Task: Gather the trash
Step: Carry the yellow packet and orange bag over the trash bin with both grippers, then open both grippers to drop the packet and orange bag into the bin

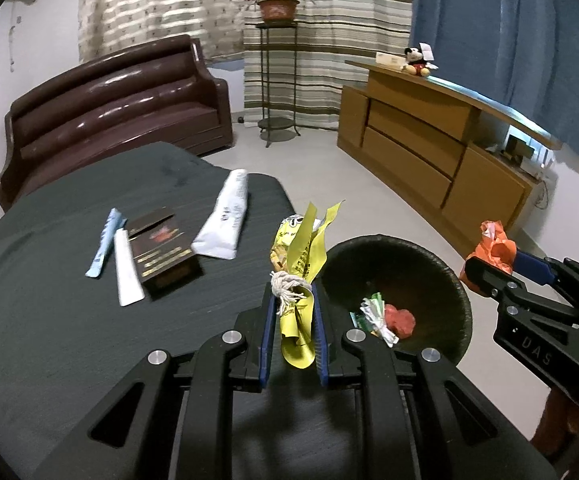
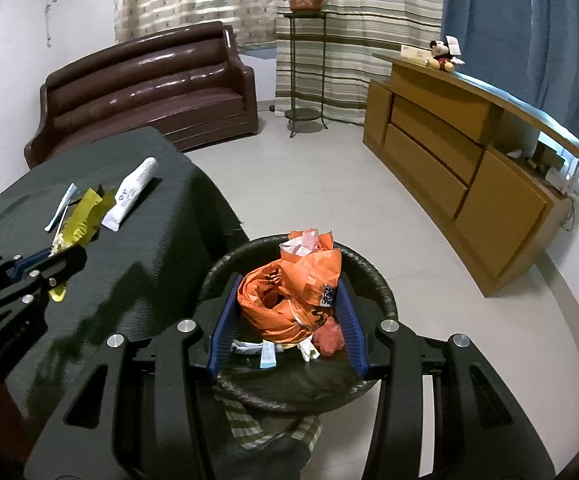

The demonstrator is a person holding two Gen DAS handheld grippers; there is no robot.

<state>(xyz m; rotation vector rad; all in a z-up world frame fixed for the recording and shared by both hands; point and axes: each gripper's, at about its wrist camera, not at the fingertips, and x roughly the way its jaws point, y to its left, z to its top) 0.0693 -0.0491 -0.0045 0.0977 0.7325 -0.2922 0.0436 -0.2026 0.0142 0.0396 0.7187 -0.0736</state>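
Trash: a yellow wrapper [image 1: 299, 280] is clamped in the left gripper [image 1: 293, 300] over the table's [image 1: 49, 300] right edge; an orange bag [image 2: 289, 296] is clamped in the right gripper [image 2: 287, 312] above the dark bin [image 2: 369, 276].

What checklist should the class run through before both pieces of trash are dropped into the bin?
1. Left hand-held gripper grips the yellow wrapper: ok.
2. Right hand-held gripper grips the orange bag: ok.
3. Orange bag above the bin opening: ok.
4. Yellow wrapper above the bin: not ok; it hangs over the table edge beside it.
5. Room left in the bin: ok; only a few scraps lie inside.
6. Table cleared: not ok; tube, sachets and box remain.
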